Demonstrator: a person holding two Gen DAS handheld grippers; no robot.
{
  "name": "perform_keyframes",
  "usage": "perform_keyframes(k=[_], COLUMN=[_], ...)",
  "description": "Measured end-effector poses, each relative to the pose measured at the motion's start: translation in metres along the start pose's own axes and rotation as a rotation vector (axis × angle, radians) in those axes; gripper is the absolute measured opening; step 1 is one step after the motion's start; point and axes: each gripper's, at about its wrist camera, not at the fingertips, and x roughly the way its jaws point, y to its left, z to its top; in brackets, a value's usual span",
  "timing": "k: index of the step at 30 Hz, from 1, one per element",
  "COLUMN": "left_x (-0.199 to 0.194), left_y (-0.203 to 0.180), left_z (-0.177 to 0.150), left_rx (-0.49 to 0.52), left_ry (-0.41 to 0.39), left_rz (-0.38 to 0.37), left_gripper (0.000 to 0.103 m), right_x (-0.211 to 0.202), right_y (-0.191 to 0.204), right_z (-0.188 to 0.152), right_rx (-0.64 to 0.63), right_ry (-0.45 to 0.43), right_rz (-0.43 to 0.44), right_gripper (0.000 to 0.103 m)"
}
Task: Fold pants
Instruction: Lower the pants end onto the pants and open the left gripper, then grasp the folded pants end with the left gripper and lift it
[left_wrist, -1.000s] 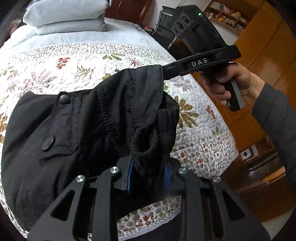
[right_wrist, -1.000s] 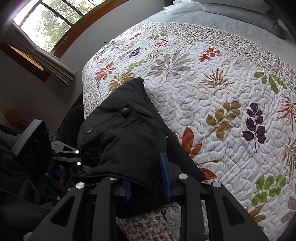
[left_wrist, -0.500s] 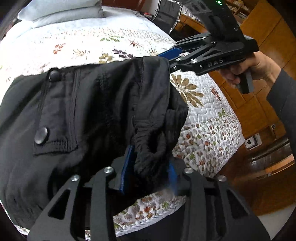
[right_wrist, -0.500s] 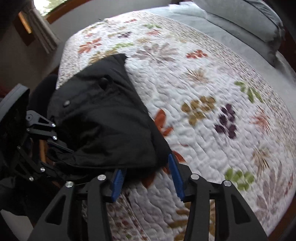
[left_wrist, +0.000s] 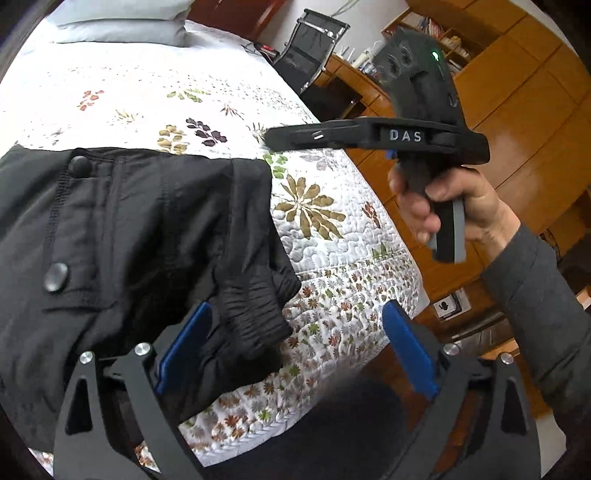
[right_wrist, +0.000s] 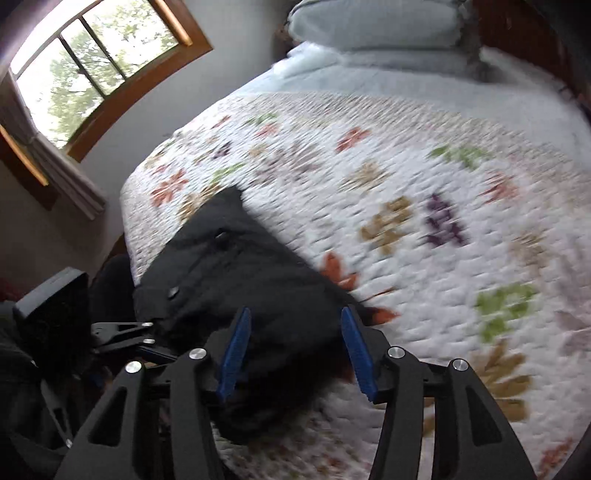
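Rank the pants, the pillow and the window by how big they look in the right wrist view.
1. pants
2. pillow and window: they look about alike, so unranked. The pants lie nearest the camera, so apparent size may mislead.

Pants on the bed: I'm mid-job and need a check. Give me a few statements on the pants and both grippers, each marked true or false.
1. The black pants lie on the floral quilt near the bed's foot edge. True.
2. The left gripper is clamped on the pants. False: its jaws are opening wide and the blue pads do not press the cloth.
3. The right gripper is off the pants in the left wrist view. True: it hovers above the quilt, beside the fabric's corner.
4. The pants hang in the air between both grippers. False: they rest on the quilt.
5. Round snap buttons show on the pants. True.
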Motion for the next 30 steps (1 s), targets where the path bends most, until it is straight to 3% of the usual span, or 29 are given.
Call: perform_keyframes(k=[3,7,11,12,13,15,18,20,21,26,28,30], left_x=[0.016,0.034,0.034,0.029,0.015,-0.008,-0.052,-0.060,-0.062,-0.046,-0.033,-0.026], left_y=[-0.004,-0.010,-0.018,-0.017,-0.012,-0.002,0.026,0.044,0.054,0.098,0.111,0.115], left_z=[-0.006,-0.020,-0.033,-0.033,-0.029,-0.020,0.012,0.029,0.036,0.055,0.054,0.049], left_rx=[0.058,0.160,0.227,0.216,0.185,0.140,0.089,0.061,0.040,-0.033,-0.053,-0.037], left_ry=[0.034,0.050,0.052,0.058,0.058,0.011,-0.095,-0.105,-0.102,-0.020,0.016,0.018], left_rz=[-0.019,0.021,0.045,0.023,-0.015,-0.034,-0.004,0.034,0.052,0.115,0.147,0.161], left_gripper=[0.094,0.098,0.099,0.099,0.099,0.099,0.100,0.100,0.100,0.100,0.100,0.100], right_x=[0.023,0.054,0.054,0.045,0.039,0.025,0.023,0.025,0.027,0.026,0.029,0.037], right_y=[0.002,-0.011,-0.010,-0.010,-0.012,-0.017,-0.020,-0.012,-0.011,-0.005,0.001,0.004], right_z=[-0.007,-0.018,-0.023,-0.025,-0.027,-0.045,-0.082,-0.105,-0.113,-0.136,-0.140,-0.144], right_rx=[-0.015,-0.003,0.026,0.057,0.086,0.251,0.431,0.501,0.539,0.591,0.539,0.507], right_ry=[0.046,0.134,0.115,0.084,0.063,0.025,-0.010,-0.050,-0.063,-0.151,-0.100,-0.032], right_rz=[0.034,-0.055,-0.059,-0.056,-0.054,-0.039,0.116,0.193,0.229,0.272,0.225,0.181], right_gripper=[0.053,0.051,0.052,0.057,0.070,0.085,0.085,0.082,0.075,0.053,0.036,0.031])
